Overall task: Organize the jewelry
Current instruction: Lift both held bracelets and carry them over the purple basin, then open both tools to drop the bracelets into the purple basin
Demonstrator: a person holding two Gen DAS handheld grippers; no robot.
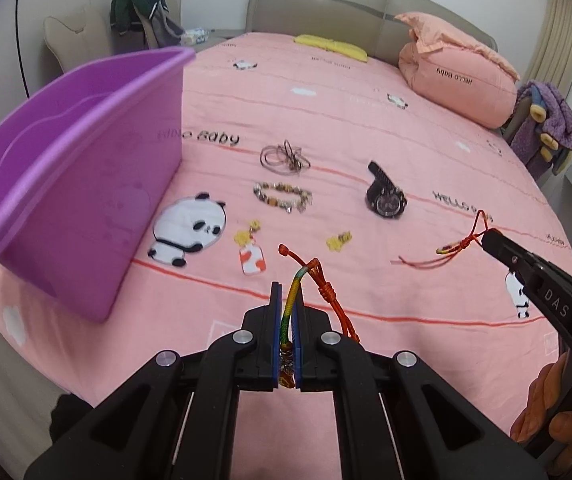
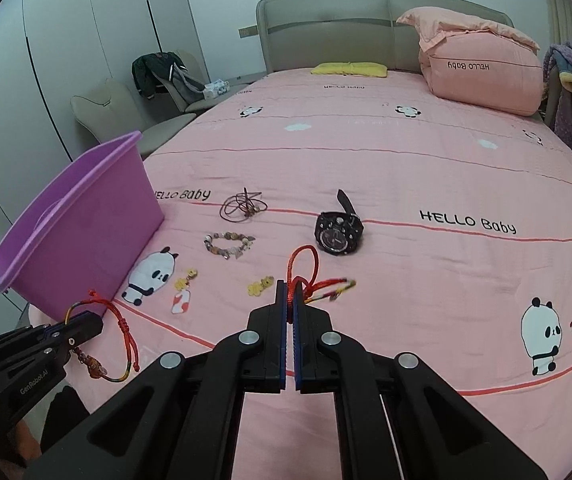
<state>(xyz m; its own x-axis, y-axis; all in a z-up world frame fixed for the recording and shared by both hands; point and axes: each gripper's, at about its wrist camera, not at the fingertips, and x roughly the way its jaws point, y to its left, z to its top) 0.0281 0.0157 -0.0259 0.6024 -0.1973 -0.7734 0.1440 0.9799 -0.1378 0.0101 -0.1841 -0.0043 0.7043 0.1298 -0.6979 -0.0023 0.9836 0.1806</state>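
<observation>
- Purple bin [image 2: 82,232] stands at the bed's [image 2: 405,184] left edge; the sheet reads "HELLO Baby".
- Left gripper [image 1: 287,292], marked "GenRobot.AI", is clamped on a rainbow-and-red cord bracelet [image 1: 291,300] — held above the bed's near edge.
- Brown cord [image 2: 244,205], beaded bracelet [image 2: 228,245], charms and black watch [image 2: 338,232] lie mid-bed.
- Right gripper [image 2: 289,296], marked "DAS", is closed on a red string bracelet [image 2: 305,276], just before the watch.
</observation>
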